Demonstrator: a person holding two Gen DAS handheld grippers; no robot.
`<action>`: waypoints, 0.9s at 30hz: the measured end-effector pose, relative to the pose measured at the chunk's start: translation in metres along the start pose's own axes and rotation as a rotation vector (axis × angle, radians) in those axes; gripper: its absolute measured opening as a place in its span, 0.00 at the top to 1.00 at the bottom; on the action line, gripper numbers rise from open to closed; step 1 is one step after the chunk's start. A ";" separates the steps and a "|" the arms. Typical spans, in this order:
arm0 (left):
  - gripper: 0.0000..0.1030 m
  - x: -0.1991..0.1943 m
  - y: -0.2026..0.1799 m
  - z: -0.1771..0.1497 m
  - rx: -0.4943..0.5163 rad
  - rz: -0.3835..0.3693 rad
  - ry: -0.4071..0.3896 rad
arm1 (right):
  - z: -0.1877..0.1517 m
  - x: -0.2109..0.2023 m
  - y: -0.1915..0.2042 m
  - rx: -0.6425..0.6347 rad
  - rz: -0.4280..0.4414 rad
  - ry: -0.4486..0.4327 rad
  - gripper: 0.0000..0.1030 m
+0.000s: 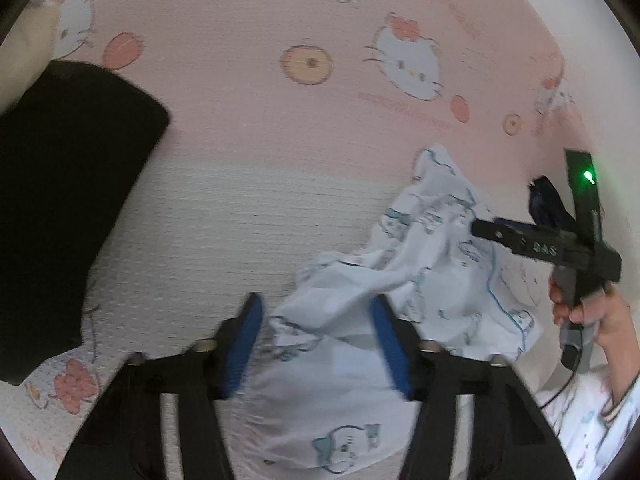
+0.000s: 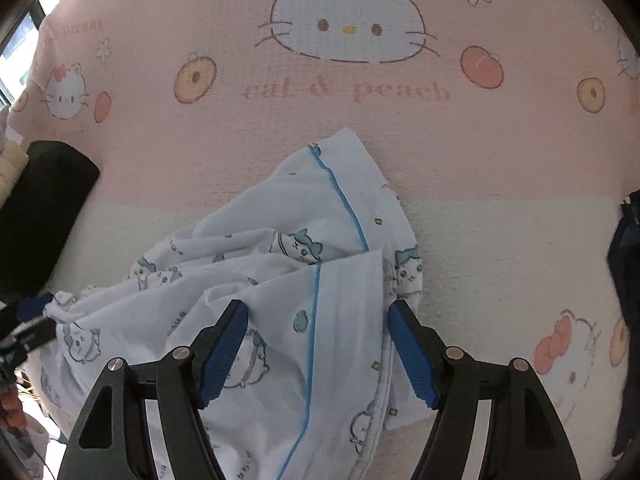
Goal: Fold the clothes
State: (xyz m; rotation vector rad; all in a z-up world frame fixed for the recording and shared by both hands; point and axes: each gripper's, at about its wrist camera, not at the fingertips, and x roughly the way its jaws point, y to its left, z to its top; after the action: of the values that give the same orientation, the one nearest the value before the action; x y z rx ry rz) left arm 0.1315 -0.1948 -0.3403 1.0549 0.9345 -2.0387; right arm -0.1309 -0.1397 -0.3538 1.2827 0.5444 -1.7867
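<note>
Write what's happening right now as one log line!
stage: gathering crumpled white garment on pink blanket | left gripper: open, cloth between fingers | right gripper: open above cloth | fold: not yet made

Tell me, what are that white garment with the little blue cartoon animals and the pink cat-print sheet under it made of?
The white garment looks like thin woven cotton, matte: it crumples into soft, sharp folds and has blue piping. The pink sheet seems a thicker, textured cotton or blend: a fine grid-like weave shows across its surface, with no shine. Neither fibre can be confirmed by look alone.
</note>
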 end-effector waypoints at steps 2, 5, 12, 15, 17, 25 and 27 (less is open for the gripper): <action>0.58 0.002 -0.005 -0.002 0.016 0.006 0.001 | 0.000 0.003 0.000 -0.008 -0.006 0.000 0.30; 0.62 0.003 -0.008 -0.005 0.019 0.026 0.007 | -0.003 0.011 0.002 -0.012 -0.013 0.019 0.30; 0.82 -0.002 0.002 -0.007 -0.023 0.045 -0.013 | -0.013 0.020 0.008 -0.045 -0.067 0.027 0.57; 0.86 -0.004 0.003 -0.007 -0.041 0.059 -0.024 | -0.017 0.020 0.009 -0.020 -0.027 0.028 0.80; 0.87 -0.005 -0.001 -0.005 -0.032 0.078 -0.024 | -0.019 0.018 0.010 -0.005 -0.020 0.024 0.84; 0.90 -0.025 -0.014 0.001 -0.014 0.063 -0.066 | -0.025 -0.017 0.002 0.037 0.061 -0.070 0.87; 0.90 -0.034 -0.017 0.002 0.000 0.060 -0.084 | -0.027 -0.031 -0.006 0.063 0.083 -0.101 0.87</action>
State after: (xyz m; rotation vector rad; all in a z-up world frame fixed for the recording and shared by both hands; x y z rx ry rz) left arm 0.1329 -0.1797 -0.3053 0.9778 0.8502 -2.0175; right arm -0.1176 -0.1045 -0.3362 1.2323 0.3761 -1.8000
